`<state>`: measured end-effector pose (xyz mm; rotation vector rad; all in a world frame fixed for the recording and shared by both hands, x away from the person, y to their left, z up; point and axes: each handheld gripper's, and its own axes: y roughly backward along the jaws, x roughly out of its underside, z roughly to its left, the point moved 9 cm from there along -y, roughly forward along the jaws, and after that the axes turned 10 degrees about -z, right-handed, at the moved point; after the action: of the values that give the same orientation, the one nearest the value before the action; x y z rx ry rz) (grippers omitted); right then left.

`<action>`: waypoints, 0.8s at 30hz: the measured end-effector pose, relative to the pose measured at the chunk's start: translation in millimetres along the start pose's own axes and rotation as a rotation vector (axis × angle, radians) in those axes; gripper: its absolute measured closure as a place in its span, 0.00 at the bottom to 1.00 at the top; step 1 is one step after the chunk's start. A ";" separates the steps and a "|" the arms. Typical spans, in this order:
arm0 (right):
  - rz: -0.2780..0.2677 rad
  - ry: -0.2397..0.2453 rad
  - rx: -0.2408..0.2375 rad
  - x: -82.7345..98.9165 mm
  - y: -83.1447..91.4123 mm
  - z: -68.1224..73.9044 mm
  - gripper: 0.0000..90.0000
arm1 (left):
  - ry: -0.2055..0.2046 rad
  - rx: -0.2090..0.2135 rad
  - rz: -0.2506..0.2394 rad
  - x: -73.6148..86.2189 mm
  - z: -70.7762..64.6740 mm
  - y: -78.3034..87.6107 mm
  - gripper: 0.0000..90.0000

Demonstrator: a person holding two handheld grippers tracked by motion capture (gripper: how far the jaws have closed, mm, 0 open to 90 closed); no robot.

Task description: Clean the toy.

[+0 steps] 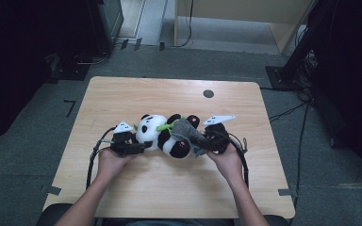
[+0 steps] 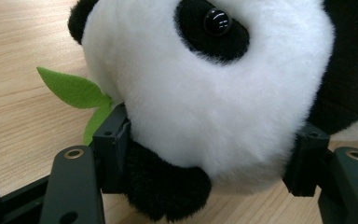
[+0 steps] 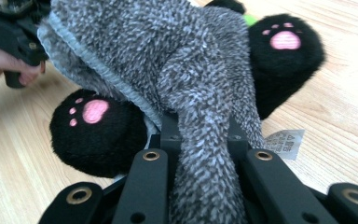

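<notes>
A black-and-white panda plush (image 1: 162, 136) lies on its side in the middle of the wooden table (image 1: 169, 188). My left gripper (image 1: 143, 147) is shut on its white head (image 2: 205, 93), with a pad pressed in on each side. A green felt leaf (image 2: 72, 88) sticks out by the left pad. A grey fuzzy cloth (image 3: 168, 60) is draped over the panda's lower body. My right gripper (image 3: 203, 135) is shut on a bunched strip of that cloth. Two black feet with pink paw pads (image 3: 95, 135) flank the cloth.
A white sewn-in label (image 3: 284, 142) lies on the wood beside the panda. There is a dark round hole (image 1: 208, 93) in the far part of the table. Cables trail from both grippers to the front edge. Dark stands and wires crowd the floor to the right.
</notes>
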<state>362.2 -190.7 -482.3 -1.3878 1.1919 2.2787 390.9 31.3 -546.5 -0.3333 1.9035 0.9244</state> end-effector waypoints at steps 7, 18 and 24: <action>-0.075 0.000 0.015 -22.3 21.4 0.9 0.87 | 0.002 -0.004 0.002 -0.6 -0.3 -0.1 0.37; -0.079 0.102 -0.058 -38.0 13.5 59.7 0.86 | 0.019 -0.022 0.009 -3.3 -3.0 -0.9 0.38; -0.031 0.173 -0.023 -18.4 -11.7 59.2 0.86 | 0.021 -0.009 0.017 -2.1 -3.6 -1.2 0.39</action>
<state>340.3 -135.8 -460.0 -1.6280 1.1877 2.1953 390.4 27.5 -544.3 -0.3339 1.9241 0.9443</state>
